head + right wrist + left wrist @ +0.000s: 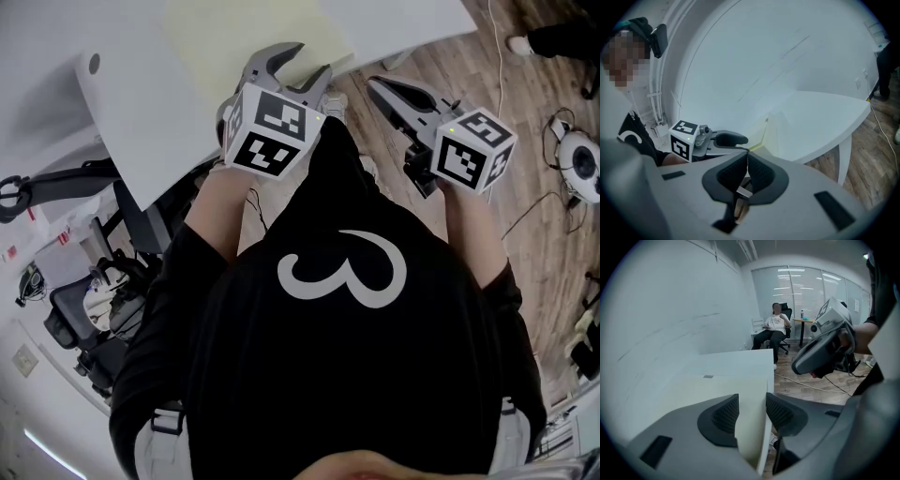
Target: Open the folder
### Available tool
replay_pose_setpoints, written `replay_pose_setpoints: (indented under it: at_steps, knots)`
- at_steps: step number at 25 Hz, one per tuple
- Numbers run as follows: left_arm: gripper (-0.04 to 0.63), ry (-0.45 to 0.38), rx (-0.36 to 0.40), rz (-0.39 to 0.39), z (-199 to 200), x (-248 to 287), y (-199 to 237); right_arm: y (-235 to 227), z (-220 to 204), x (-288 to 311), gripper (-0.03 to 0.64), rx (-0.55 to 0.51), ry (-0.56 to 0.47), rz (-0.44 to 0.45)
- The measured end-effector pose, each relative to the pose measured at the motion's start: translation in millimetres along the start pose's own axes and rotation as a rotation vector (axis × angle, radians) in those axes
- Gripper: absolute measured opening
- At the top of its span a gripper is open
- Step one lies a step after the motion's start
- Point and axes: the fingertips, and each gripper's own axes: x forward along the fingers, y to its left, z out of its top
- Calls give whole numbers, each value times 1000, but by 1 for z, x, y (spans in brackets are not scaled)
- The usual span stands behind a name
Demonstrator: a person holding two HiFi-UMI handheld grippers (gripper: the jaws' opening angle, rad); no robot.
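A pale yellow folder (248,33) lies shut on the white table (141,112), its near corner at the table's edge. My left gripper (309,64) straddles that corner. In the left gripper view the folder's corner (751,427) stands between the dark pads (723,416), which are spread apart and do not pinch it, so the left gripper (752,398) is open. My right gripper (373,84) hangs to the right, off the table and over the wooden floor. Its jaws (746,154) are shut with nothing in them. From there the left gripper (717,139) and folder (774,136) show.
A person sits on an office chair (774,331) at the far end of the room. Cables (553,202) and a round white device (586,164) lie on the wooden floor to the right. A black chair (80,319) stands at the left. A table leg (841,161) is close by.
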Motion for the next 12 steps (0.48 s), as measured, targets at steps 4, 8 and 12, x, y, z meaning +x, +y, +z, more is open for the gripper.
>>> replay_pose_setpoints:
  at_steps: [4,8,12]
  knots:
    - [155,-1,28,-2,2,-2,-2,-10,7,14,26,-22,-14,-12]
    - [109,3,72,11,5,-6,-7,-14,11,23,26,-65,2,-30]
    - [89,15,89,10,3,-9,-9,-15,14,30,26,-84,3,-38]
